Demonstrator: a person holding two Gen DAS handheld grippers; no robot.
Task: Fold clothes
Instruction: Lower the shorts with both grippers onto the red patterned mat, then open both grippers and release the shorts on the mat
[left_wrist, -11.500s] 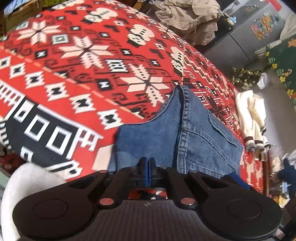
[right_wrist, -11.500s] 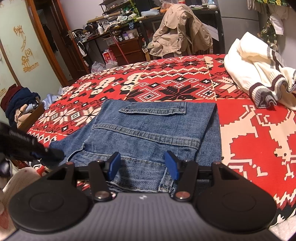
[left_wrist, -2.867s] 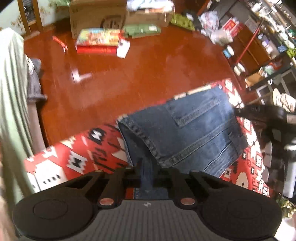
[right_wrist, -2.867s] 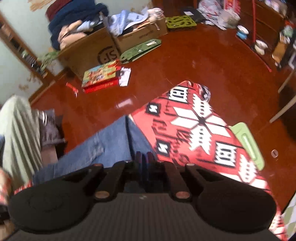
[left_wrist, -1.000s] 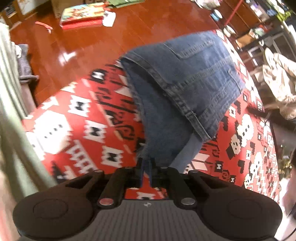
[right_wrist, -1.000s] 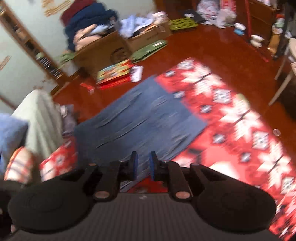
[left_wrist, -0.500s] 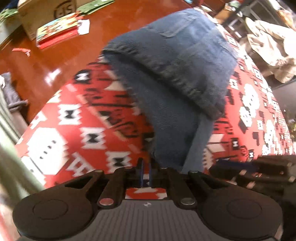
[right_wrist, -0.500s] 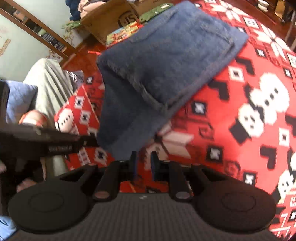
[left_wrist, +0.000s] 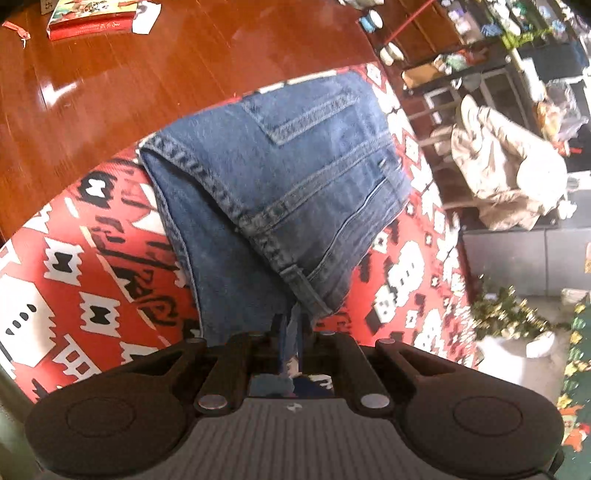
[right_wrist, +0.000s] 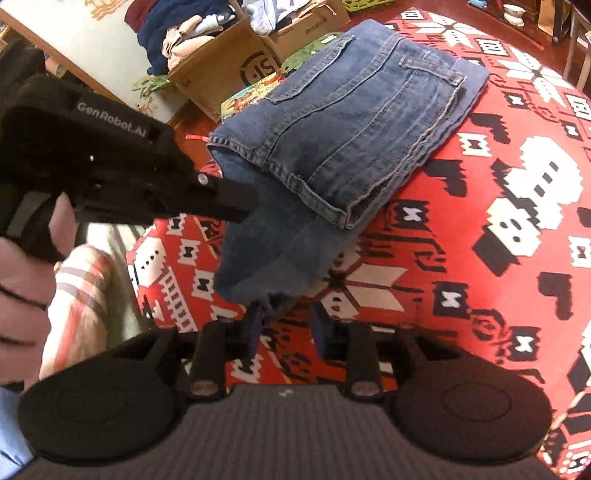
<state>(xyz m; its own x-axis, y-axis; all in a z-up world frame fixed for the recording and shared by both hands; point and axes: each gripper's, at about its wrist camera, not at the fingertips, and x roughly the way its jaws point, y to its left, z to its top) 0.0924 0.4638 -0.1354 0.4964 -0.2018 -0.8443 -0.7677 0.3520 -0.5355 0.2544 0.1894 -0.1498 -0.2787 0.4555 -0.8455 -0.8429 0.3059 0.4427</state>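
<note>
- Since half a second ago the right tongs (right_wrist: 284, 328) have spread apart; the denim edge that was pinched now lies loose between them, brushing the left pad.
- Left tongs (left_wrist: 290, 332) pressed together, pinching a pale fold of the jeans (left_wrist: 280, 192).
- Jeans folded, back pocket up, at 12 o'clock of both views, resting on the red patterned bed cover (right_wrist: 480, 258); lower layer trails toward 6 o'clock.
- Bed edge curves at 10 o'clock; polished wood floor (left_wrist: 110, 74) beyond.
- Cardboard box (right_wrist: 229, 70) of clothes at 11 o'clock in the right view.
- Beige coat (left_wrist: 506, 166) heaped at 2 o'clock in the left view.
</note>
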